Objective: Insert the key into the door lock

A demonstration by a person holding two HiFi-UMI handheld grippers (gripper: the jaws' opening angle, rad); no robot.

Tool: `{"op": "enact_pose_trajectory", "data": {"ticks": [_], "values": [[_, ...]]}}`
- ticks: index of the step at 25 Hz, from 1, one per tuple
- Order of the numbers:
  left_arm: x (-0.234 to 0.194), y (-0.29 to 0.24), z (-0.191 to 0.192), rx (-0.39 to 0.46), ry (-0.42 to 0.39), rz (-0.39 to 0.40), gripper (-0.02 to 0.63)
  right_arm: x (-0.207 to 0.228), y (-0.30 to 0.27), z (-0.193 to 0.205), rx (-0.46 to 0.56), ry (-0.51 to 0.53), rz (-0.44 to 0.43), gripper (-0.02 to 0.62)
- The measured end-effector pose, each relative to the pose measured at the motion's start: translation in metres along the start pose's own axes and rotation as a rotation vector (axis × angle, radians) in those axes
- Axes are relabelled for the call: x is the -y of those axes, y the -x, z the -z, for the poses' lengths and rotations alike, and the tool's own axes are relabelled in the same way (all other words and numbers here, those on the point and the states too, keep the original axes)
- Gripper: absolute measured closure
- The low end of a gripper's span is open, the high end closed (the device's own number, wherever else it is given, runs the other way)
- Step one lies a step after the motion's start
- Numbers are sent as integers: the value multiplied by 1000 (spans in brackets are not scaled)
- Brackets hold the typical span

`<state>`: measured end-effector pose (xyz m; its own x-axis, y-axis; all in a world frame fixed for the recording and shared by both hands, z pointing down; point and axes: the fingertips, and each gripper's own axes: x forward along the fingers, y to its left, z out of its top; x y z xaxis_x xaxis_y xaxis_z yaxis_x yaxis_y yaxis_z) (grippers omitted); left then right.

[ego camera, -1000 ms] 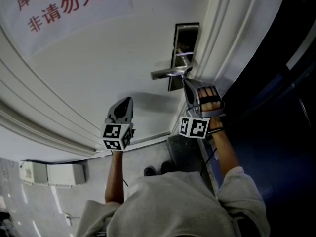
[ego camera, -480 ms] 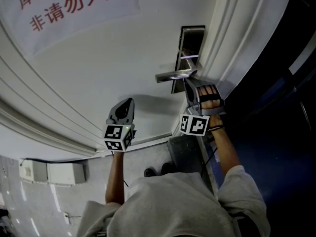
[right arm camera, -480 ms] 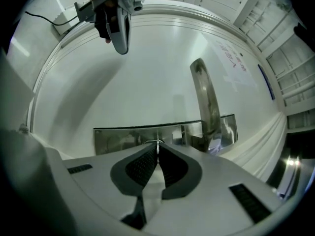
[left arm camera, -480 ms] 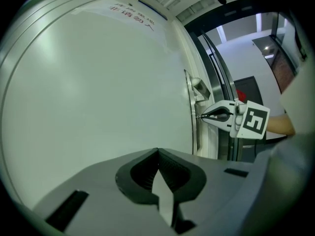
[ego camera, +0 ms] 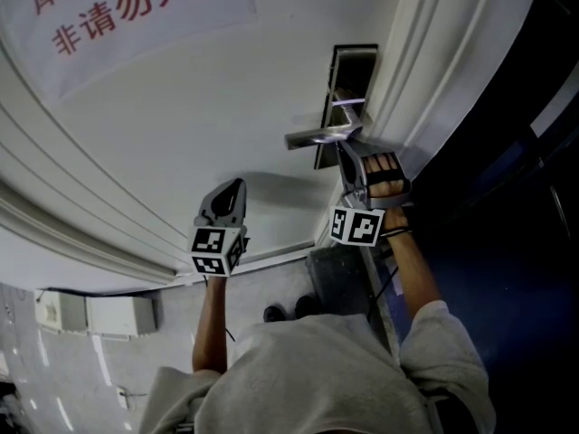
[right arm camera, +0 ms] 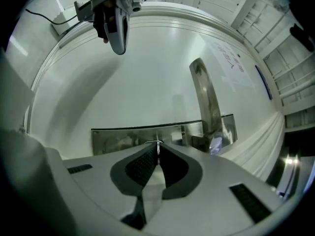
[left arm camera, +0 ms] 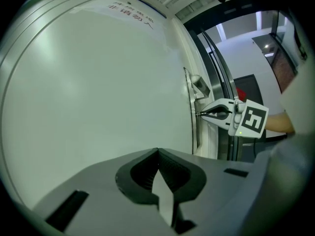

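White door: a metal lock plate is mounted near its latch edge, a lever handle is carried on the plate, and a red-lettered notice is fixed higher up.

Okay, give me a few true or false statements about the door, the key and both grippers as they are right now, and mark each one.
1. The right gripper pinches a thin key between its jaws. True.
2. The left gripper is clamped on the door handle. False: its jaws are shut on nothing, and it is held off to the side, apart from the handle.
3. The key points at the metal lock plate, beside the handle's base. True.
4. The sign on the door has blue characters. False: in the head view the characters are red on white.
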<state>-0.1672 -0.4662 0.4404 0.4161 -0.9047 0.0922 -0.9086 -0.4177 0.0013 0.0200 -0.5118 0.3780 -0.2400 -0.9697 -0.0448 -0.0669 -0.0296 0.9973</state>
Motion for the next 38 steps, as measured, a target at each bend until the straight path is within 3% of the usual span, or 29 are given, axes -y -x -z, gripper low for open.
{"op": "enact_pose_trajectory", "data": {"ticks": [5,9,11,17,20,24,27,33,36,38], "values": [[3,1,-2,1,-3,5,589,-5,3,0,17,-12,-29,559],[8,0,-2,1,0,15,589,-15,8,0,29,-33,-95,446],[13,-2,-1,-3,-2,27,589,-17,12,1,27,-45,-97,422],[23,-5,0,-4,1,45,589,-19,30,8,16,-84,-80,422],[24,-6,0,-3,-1,47,589,-19,38,12,11,-158,-80,423],[25,-6,1,-4,-4,50,589,-21,50,16,-2,-372,-108,455],[24,-5,2,-9,-5,48,589,-25,57,21,-12,-604,-139,513],[24,-5,3,-13,-5,43,589,-26,61,34,-4,-1087,-192,564],[22,-4,4,-14,-3,35,589,-24,63,41,11,-1245,-197,572],[18,-2,5,-13,0,22,589,-23,63,43,23,-1288,-193,572]]}}
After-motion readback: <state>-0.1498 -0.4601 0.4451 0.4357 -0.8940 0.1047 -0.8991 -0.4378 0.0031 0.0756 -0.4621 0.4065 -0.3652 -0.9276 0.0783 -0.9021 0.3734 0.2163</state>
